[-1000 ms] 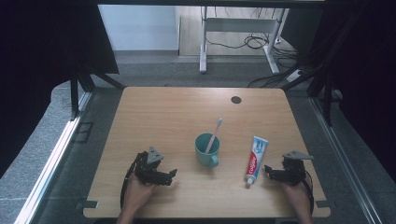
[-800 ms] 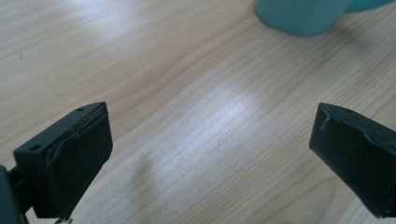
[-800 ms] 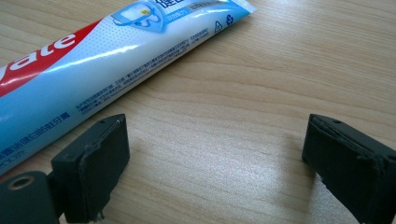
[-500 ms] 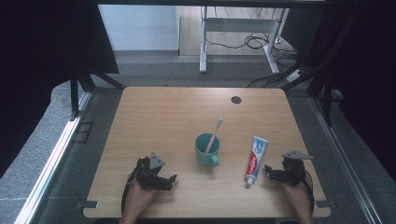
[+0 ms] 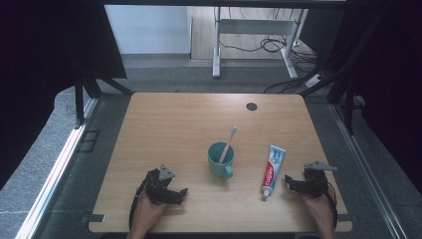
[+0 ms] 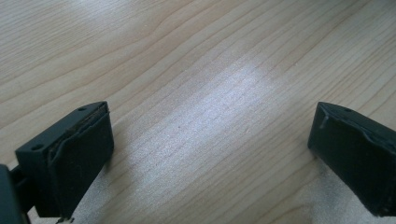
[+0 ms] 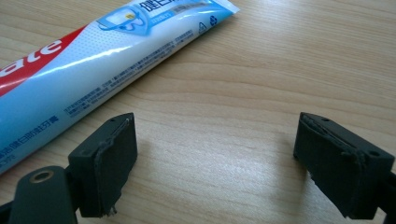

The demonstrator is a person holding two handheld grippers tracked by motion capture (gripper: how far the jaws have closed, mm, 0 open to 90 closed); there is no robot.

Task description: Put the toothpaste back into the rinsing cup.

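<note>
Jaws of both grippers released, right ones lately narrowing on nothing; toothpaste tube (image 7: 93, 56) cut off.

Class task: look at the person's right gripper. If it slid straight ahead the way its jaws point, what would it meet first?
Probably the toothpaste tube. The right gripper points left across the table, open, its jaws bare. In the right gripper view the tube lies just beyond the left jaw, so it might only graze it.

Glossy plastic toothpaste tube (image 7: 88, 60) lies on matt, grained wood table (image 7: 261, 79).
</note>
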